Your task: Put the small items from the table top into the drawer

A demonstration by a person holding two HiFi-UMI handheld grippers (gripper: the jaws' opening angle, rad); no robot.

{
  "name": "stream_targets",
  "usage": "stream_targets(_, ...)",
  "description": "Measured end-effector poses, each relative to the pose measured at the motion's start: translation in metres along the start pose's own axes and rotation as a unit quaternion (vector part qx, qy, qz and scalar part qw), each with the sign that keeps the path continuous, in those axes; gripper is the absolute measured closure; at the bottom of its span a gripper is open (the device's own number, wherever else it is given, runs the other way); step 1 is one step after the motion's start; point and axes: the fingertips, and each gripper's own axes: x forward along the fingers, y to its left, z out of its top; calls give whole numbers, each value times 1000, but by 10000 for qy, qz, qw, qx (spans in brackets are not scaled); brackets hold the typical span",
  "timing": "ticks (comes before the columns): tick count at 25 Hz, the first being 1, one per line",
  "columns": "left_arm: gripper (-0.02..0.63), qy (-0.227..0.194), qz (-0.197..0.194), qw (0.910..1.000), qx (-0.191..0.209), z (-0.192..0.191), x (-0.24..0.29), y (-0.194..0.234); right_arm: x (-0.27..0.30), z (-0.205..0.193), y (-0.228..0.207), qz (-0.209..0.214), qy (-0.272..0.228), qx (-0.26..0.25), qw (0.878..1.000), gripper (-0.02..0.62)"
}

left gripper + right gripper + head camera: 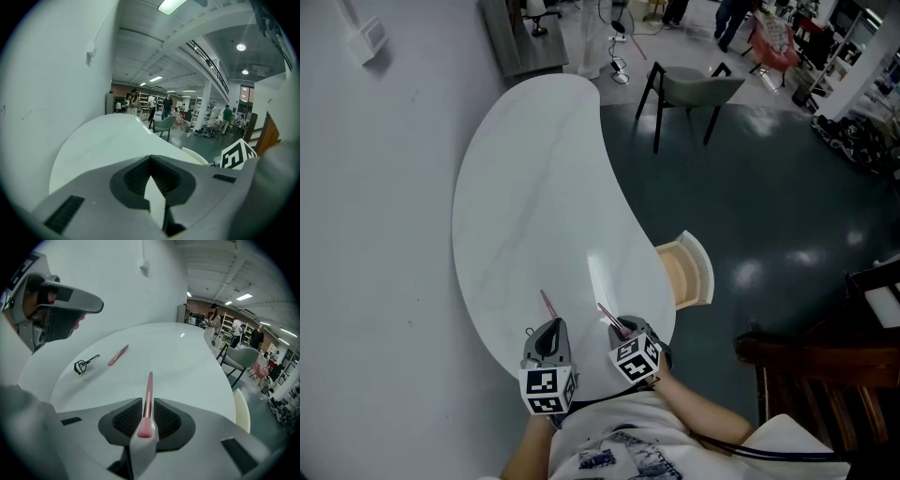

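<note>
Far left: wall (pixel 375 234) hard along the table (pixel 534 169) edge, so no room to swing that way.

Next, left tongs (pixel 550 325) shut tight on nothing, low over the near end of the table. Just ahead of them, curler (pixel 84 365) and pink stick (pixel 118 355) flat on the top, near each other but apart, both not yet moved.

Then right tongs (pixel 148 401), tilted down and closed narrow on the brush (pixel 149 385). Pads against the handle on both sides, bristle end back toward the hand, far tip down at the table top. Looks like the pickup step.

To do it well:
- Firm up the squeeze before lifting (thin, smooth handle, likely to pivot or slip in a loose pinch).
- Raise straight up until the tip is off the top.
- Keep the brush roughly level on the way across.

Further right, drawer (pixel 694 272) pulled open, jutting past the table's curved right rim. Carry rightward over that rim, then down inside, and let go low rather than dropping.

Beyond the drawer, open floor, with the chair (pixel 694 89) well off at the far end, so ample room on that side. Only tight spot: between the two tongs, nearly side by side.
</note>
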Motion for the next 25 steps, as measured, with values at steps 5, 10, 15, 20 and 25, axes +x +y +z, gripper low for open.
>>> stream_targets(5, 586, -8, -2, 10000, -25, -1, -4, 1, -1, -2, 3, -13, 55, 18, 10000, 523)
stream_targets(10, 586, -25, -52, 10000, -70, 0, -9, 3, 0, -4, 4, -27, 123, 99, 9999, 534)
stream_targets(15, 586, -94, 18, 9999, -77, 5, -15, 11, -1, -3, 4, -37, 153, 151, 9998, 535)
stream_targets(20, 586, -174, 52, 9998, -93, 9, -19, 13, -8, 0, 3, -51, 114, 91, 9999, 535)
stream_targets(25, 586, -190, 76, 9998, -90, 10, -19, 8, -20, 6, -2, -38, 18, 107, 9999, 535)
